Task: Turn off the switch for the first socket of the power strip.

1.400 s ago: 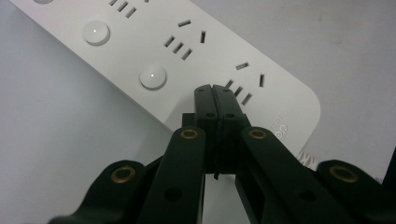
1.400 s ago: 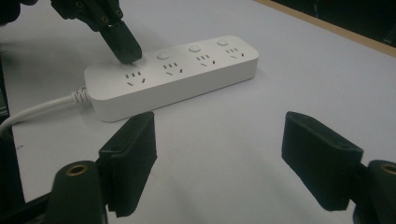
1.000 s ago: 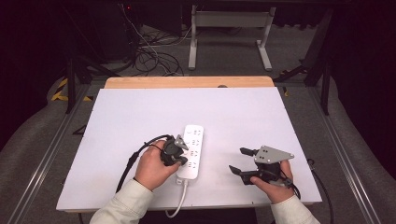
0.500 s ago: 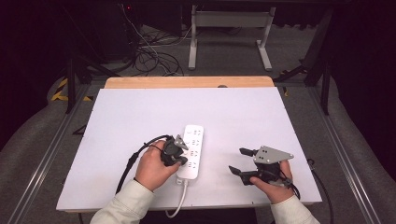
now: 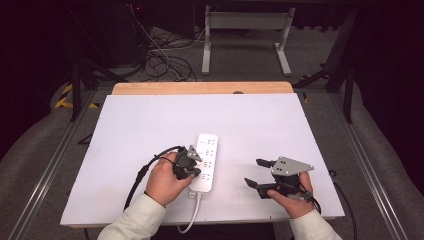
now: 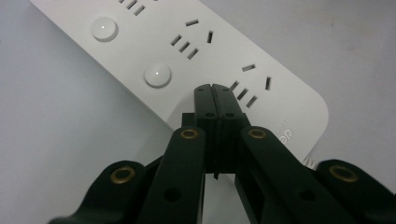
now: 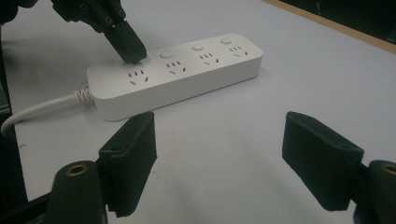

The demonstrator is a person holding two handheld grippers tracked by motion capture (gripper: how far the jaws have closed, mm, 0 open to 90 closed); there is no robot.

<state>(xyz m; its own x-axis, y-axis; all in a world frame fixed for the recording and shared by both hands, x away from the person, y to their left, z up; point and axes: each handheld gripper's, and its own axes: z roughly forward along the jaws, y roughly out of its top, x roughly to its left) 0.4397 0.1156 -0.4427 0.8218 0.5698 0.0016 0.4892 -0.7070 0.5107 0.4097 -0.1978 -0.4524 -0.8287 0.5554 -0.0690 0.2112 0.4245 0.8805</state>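
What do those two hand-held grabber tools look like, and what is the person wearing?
Both are black. The left gripper trails a black cable; its jaws carry brass rivets. The right gripper bears a grey three-cornered plate and blocky black pads. The sleeves are cream.

White power strip [image 5: 205, 163] with white round buttons [image 6: 157, 74] and a white cord [image 5: 191, 216], right under the black fingers [image 6: 213, 100]; pale grey worktop [image 5: 150, 125], wood-coloured far edge.

left gripper [image 6: 212, 88] jaws closed, right gripper [image 7: 233, 158] jaws apart
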